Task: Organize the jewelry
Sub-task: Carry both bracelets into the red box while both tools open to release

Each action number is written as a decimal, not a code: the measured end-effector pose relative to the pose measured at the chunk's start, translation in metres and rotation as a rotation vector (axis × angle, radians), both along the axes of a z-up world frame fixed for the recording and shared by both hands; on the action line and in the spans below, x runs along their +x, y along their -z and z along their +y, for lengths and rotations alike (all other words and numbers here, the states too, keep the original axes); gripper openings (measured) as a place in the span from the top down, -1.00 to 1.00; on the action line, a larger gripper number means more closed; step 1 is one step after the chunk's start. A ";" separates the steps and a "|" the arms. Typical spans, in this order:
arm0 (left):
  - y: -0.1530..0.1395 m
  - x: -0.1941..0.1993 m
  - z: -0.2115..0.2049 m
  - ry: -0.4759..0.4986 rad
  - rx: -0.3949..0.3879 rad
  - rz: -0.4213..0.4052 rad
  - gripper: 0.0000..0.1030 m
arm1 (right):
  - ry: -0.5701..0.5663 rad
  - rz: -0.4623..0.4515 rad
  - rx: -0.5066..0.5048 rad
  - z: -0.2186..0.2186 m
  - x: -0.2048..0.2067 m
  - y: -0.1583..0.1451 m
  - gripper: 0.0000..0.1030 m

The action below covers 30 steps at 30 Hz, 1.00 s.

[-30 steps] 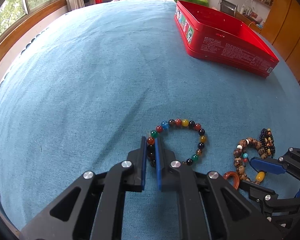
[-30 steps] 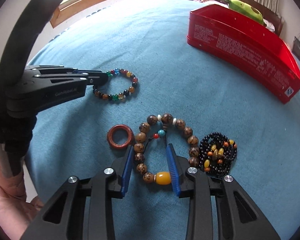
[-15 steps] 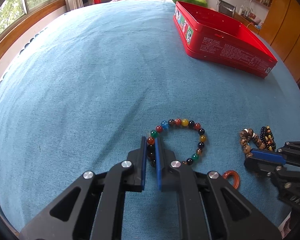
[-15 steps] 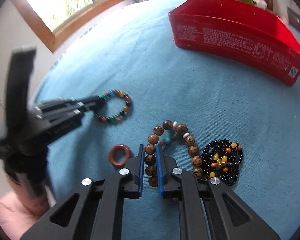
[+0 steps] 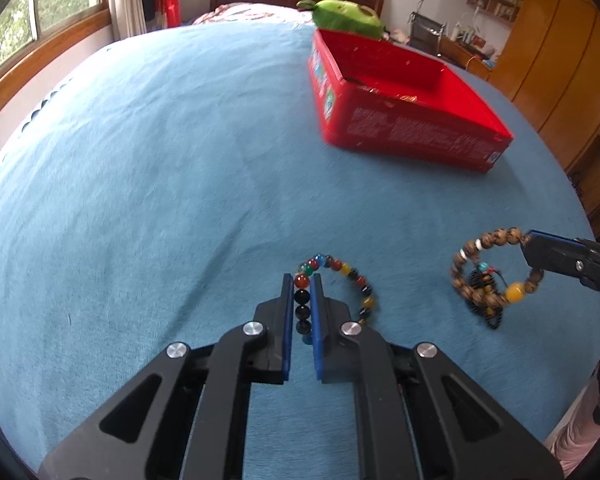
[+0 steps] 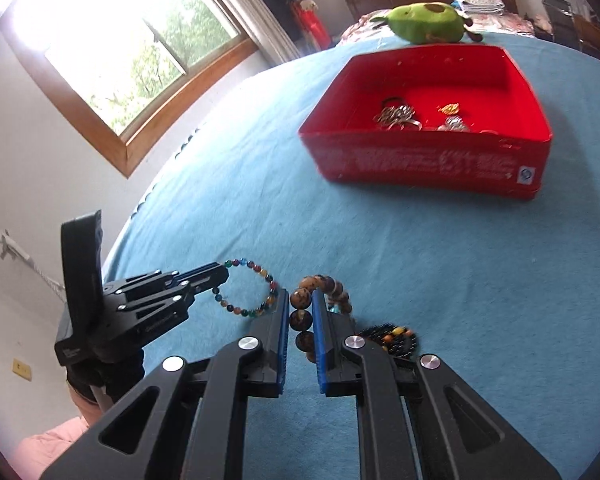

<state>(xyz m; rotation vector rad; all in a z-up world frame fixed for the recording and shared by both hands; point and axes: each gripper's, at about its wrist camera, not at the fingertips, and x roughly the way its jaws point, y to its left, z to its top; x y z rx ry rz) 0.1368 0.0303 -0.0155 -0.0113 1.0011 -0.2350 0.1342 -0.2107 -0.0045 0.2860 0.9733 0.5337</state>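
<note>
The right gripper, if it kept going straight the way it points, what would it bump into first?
Probably just the blue cloth ahead of it. The right gripper, shut on the brown bead bracelet, points downward, short of the red box. Depth is hard to judge in this fisheye view.

Blurred white print on the red tin (image 6: 420,162), none legible.

Daylit, blown-out window (image 6: 112,40), fisheye curvature, slight blur
</note>
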 end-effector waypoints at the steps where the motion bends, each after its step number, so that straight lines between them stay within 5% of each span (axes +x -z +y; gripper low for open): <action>1: -0.004 0.001 -0.004 0.007 -0.002 -0.007 0.88 | 0.006 -0.005 0.003 -0.005 -0.001 -0.003 0.79; 30: -0.091 0.060 -0.093 0.126 -0.008 -0.159 0.88 | 0.128 -0.135 -0.023 -0.068 0.048 -0.066 0.79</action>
